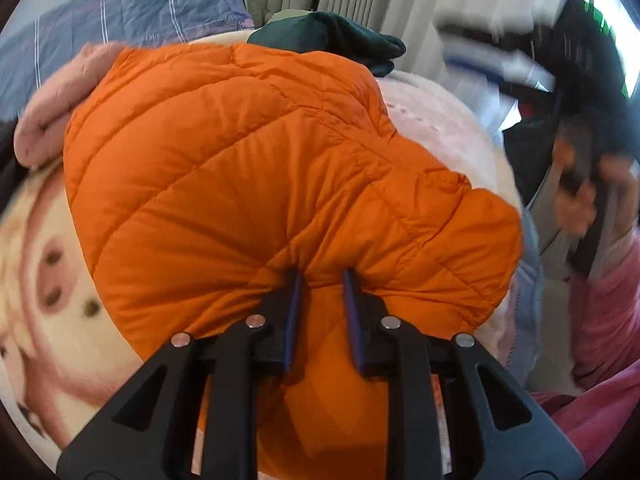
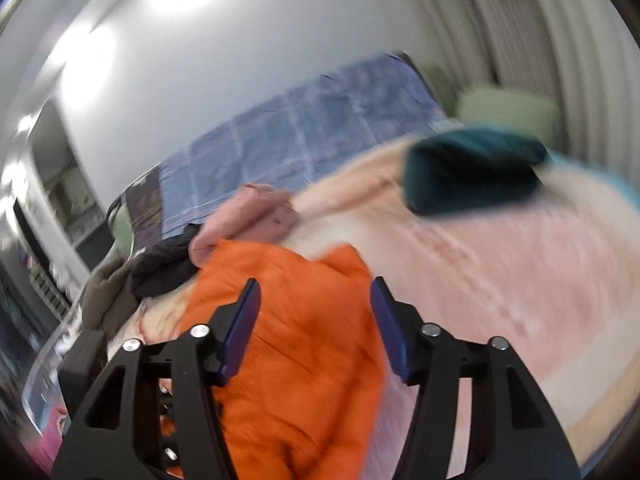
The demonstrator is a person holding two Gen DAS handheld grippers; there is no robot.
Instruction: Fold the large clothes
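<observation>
An orange puffer jacket (image 1: 248, 168) lies bunched on a pale pink blanket (image 1: 440, 128) on the bed. My left gripper (image 1: 322, 276) is shut on a fold of the jacket's near edge, fabric pinched between its blue pads. In the right wrist view the jacket (image 2: 304, 352) lies below my right gripper (image 2: 316, 292), which is open and empty above it, jaws wide apart. The right gripper shows blurred at the right of the left wrist view (image 1: 580, 184).
A pink garment (image 1: 52, 108) and a dark green folded garment (image 1: 340, 40) lie behind the jacket. A blue checked sheet (image 1: 120, 24) covers the far bed. Dark clothes (image 2: 160, 264) pile at the left. Curtains (image 2: 540, 40) hang behind.
</observation>
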